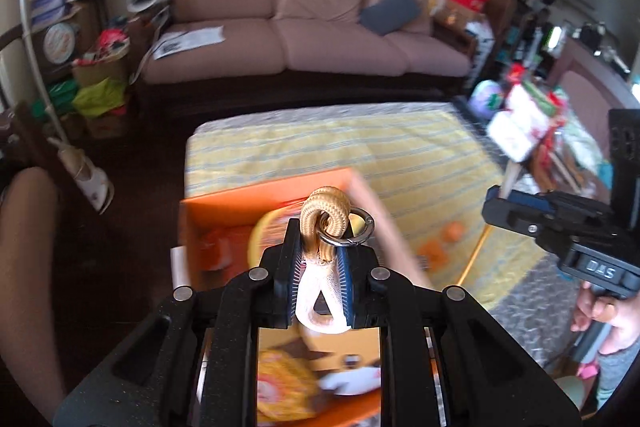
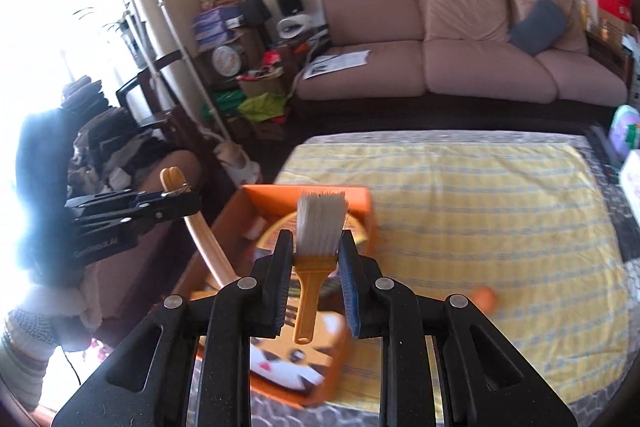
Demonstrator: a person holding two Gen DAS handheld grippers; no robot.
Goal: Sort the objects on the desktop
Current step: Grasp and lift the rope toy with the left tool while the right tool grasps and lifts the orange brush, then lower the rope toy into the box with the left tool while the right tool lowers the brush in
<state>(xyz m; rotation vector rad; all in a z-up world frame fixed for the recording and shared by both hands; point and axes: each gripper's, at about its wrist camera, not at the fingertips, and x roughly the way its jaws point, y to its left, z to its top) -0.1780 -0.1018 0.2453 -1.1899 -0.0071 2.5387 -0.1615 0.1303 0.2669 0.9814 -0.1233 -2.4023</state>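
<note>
Gold rope pinched tight in left tongs, high over orange box. Brush squeezed in right tongs, bristles up. Maybe both lifted out for sorting.

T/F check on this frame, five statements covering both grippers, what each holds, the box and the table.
1. The left gripper is shut on a gold rope strap with a metal ring. True.
2. The right gripper is empty. False: it is shut on a small brush, bristles pointing away from the camera.
3. The orange box sits on a yellow striped cloth. True.
4. The box is empty. False: it holds several things, among them a tiger-face item.
5. The brush handle is blue. False: it is yellow-orange.
</note>
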